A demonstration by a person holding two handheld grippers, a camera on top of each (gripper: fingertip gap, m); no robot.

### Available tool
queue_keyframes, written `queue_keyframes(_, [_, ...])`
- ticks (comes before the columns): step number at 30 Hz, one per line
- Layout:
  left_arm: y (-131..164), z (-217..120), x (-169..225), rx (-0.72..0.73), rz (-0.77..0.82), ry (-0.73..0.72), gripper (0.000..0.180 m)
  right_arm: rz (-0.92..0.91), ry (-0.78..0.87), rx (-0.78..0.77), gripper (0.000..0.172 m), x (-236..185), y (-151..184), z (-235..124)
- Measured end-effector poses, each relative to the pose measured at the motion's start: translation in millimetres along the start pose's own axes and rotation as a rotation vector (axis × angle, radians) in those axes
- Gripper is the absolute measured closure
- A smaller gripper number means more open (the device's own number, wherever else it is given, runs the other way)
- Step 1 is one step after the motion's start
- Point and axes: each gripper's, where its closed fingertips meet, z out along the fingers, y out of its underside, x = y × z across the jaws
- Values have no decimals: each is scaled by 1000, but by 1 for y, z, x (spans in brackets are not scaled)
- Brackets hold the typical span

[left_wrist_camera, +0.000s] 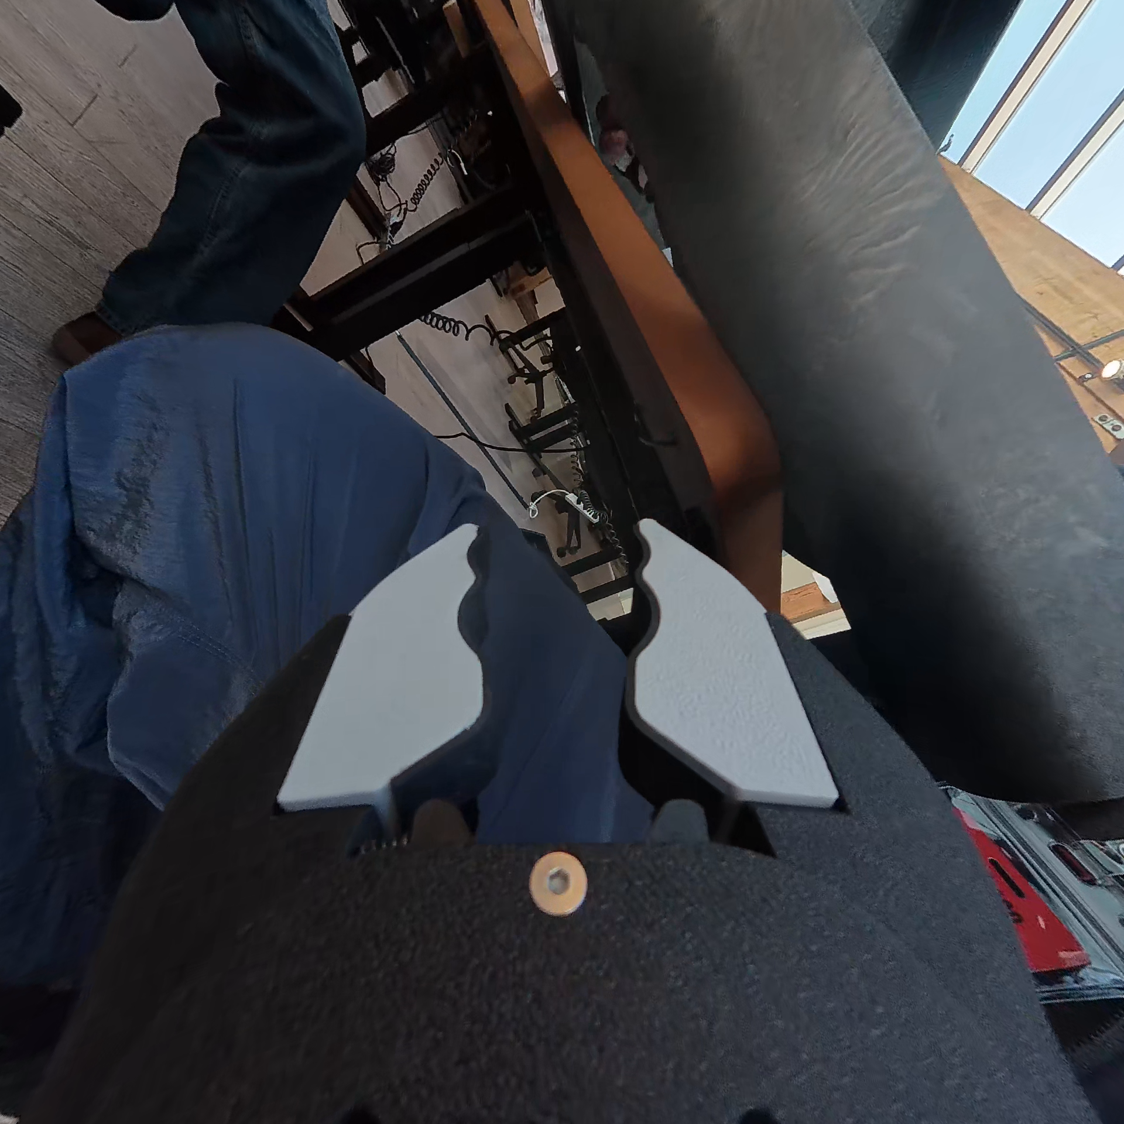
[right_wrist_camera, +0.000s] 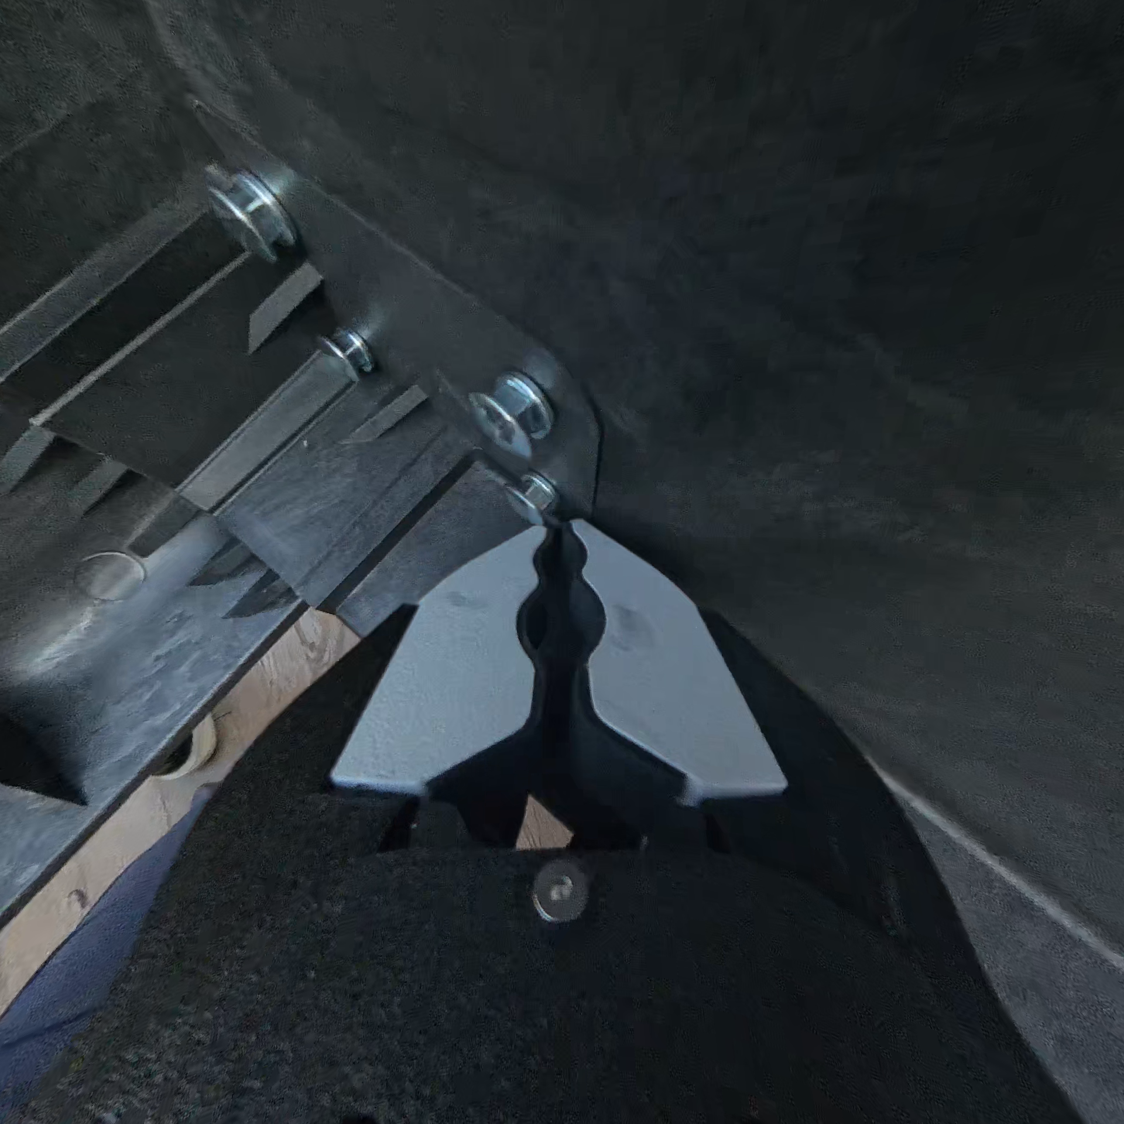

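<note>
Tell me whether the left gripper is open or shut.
Open. The left gripper has its two fingertips standing well apart, with blue cloth and the floor showing between them; nothing is pressed between its pads.

Setting: an office-type or lab workroom, seen from low down beside a chair.

Left wrist view: pale wood-look floor (left_wrist_camera: pixel 55 182); a row of benches with a wooden edge (left_wrist_camera: pixel 608 255) on black metal frames (left_wrist_camera: pixel 426 267); coiled cables (left_wrist_camera: pixel 450 325) and a white power strip (left_wrist_camera: pixel 581 508) lying under them; a black upholstered chair (left_wrist_camera: pixel 851 365) close by; tall window panes (left_wrist_camera: pixel 1034 103) with sky behind; a ceiling lamp (left_wrist_camera: pixel 1112 368); a person's legs in jeans (left_wrist_camera: pixel 243 170) standing on the floor. Right wrist view: the chair's black underside bracket (right_wrist_camera: pixel 340 389) with silver bolts (right_wrist_camera: pixel 511 407), and a strip of light wood (right_wrist_camera: pixel 274 687).
</note>
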Motion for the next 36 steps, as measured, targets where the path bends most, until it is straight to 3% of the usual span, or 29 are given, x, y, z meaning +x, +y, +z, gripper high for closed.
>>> queue_keyframes(5, [0,0,-4,1,-5,-10,138,6,-106,-5,172,-10,-3,-13])
queue_keyframes(8, [2,1,-7,-9,-11,-15,138,89,-243,136,172,-21,-25,-28])
queue_keyframes(14, [5,2,-8,-20,-9,-21,139,52,-256,271,172,-23,-47,-38])
queue_keyframes(16, [5,2,-8,-16,-12,-23,139,103,-185,354,172,-12,-58,-42])
queue_keyframes(24, [4,0,-9,-13,-13,-28,140,-2,-200,222,172,-17,-45,-50])
queue_keyframes(33, [6,2,-11,-25,-17,-32,140,-31,-173,230,171,-13,-46,-54])
queue_keyframes(36, [7,2,-12,-28,-22,-36,140,-45,-248,215,172,-24,-44,-56])
